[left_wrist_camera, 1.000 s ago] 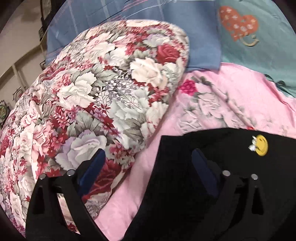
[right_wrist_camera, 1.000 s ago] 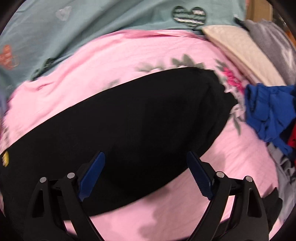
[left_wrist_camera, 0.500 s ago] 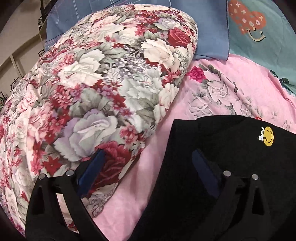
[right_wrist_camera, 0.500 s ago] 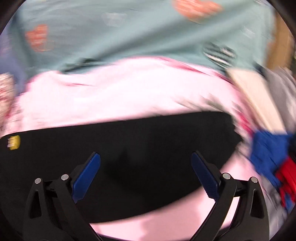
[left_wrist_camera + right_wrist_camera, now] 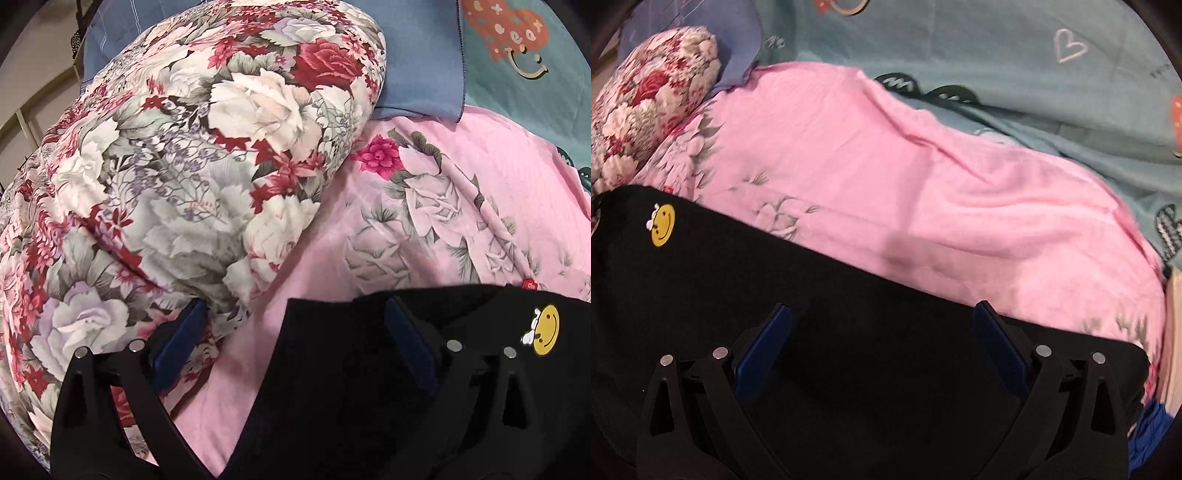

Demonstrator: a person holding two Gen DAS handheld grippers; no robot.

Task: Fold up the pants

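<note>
Pants (image 5: 849,350), black w/ a yellow smiley patch (image 5: 663,225), lie flat on the pink bedspread (image 5: 923,184), long axis running left-right under both grippers. Right gripper (image 5: 882,336) hangs over mid-length, jaws just been opening, now wide, nothing between them. Left gripper (image 5: 295,332) straddles the pants' end edge by the floral pillow (image 5: 184,166), jaws wide, empty. Fabric looks soft, matte, limp; left is nearer that end.

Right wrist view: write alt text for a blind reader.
Open right gripper hangs over flat black pants bearing a round yellow smiley patch, on a pink floral sheet. A floral pillow lies far left; teal bedding lies behind.
</note>
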